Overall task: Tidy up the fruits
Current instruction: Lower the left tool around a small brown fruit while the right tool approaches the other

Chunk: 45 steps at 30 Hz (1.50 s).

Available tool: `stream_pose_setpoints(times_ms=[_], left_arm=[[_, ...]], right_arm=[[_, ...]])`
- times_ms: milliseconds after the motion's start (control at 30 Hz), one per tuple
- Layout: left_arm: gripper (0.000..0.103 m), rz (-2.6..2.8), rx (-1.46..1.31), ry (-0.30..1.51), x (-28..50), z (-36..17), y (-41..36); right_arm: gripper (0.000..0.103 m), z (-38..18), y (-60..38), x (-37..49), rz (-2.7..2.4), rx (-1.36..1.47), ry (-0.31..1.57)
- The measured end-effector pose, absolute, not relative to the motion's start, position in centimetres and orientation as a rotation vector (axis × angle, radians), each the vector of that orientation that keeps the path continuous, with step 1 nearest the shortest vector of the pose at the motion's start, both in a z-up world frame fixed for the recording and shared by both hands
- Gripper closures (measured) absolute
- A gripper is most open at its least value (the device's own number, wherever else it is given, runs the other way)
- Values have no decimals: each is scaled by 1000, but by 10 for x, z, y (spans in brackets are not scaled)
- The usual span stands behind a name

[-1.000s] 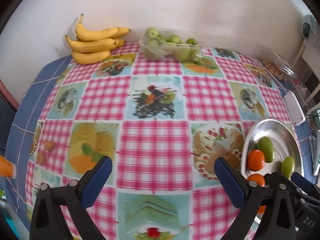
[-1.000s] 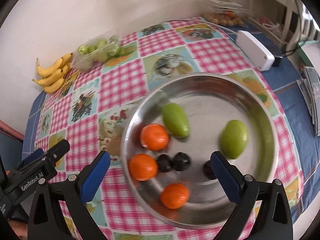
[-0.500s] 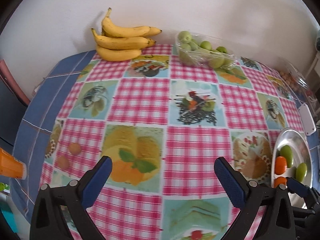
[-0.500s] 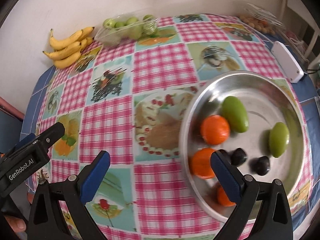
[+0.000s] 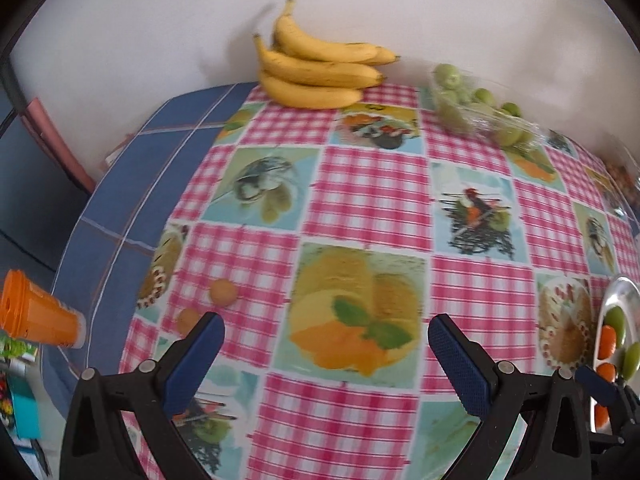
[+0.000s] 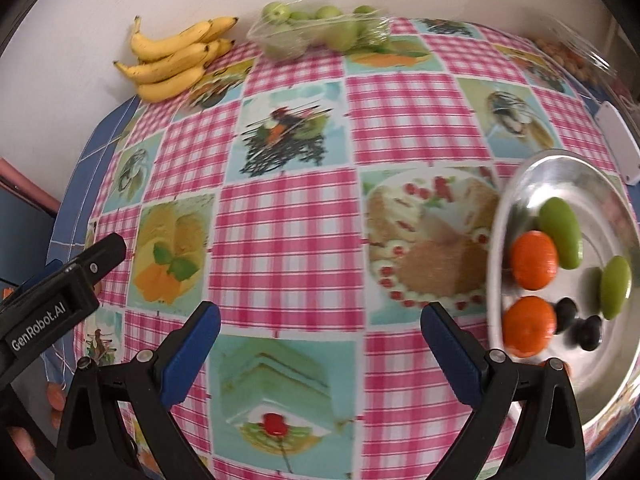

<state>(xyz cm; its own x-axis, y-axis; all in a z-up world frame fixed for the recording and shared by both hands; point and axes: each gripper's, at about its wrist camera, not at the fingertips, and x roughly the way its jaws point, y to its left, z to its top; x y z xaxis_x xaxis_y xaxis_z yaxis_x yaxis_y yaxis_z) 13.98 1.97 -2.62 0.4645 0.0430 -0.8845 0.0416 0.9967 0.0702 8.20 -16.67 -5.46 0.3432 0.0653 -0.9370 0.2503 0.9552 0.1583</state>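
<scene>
A steel bowl (image 6: 568,168) at the right of the table holds oranges (image 6: 534,260), two green mangoes (image 6: 560,232) and small dark fruits (image 6: 588,332); it also shows at the right edge of the left wrist view (image 5: 618,292). A bunch of bananas (image 5: 316,76) (image 6: 176,60) and a clear pack of green fruits (image 5: 480,108) (image 6: 320,32) lie by the far wall. Two small tan fruits (image 5: 223,292) lie near the left edge, just ahead of my left gripper (image 5: 326,356), which is open and empty. My right gripper (image 6: 320,344) is open and empty, left of the bowl.
A checked picture tablecloth (image 5: 380,200) covers the table over a blue cloth. An orange cup (image 5: 36,316) sits off the table's left side. A white box (image 6: 618,140) and a clear pack of brown fruits (image 6: 568,56) lie at the far right.
Both grippers have swung left: the bowl has slid toward the right edge of both views, and the bananas and small tan fruits have come nearer the centre. Both stay open.
</scene>
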Motion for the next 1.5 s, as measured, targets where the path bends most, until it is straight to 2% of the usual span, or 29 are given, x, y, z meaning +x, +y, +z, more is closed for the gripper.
stream_pose_setpoints(times_ms=[900,1100,1167,1300,1367,1500], left_arm=[[2,176,-314,1200,149,-57,172],[16,176,-382,1211,149,-63,189],[26,164,-401,1216,149,-65,189],[38,127,-425,1236,152,-72,185],[51,117,-439,1242,153,-76,184],[59,103,-478,1239,155,-79,188]], right_arm=[[3,-86,-61,111,82,257,1260],[3,-96,-47,116,102,260,1274],[3,-96,-43,117,108,249,1269],[3,-95,-39,120,112,237,1258],[3,-95,-35,122,121,232,1252],[3,-93,-30,123,136,218,1241]])
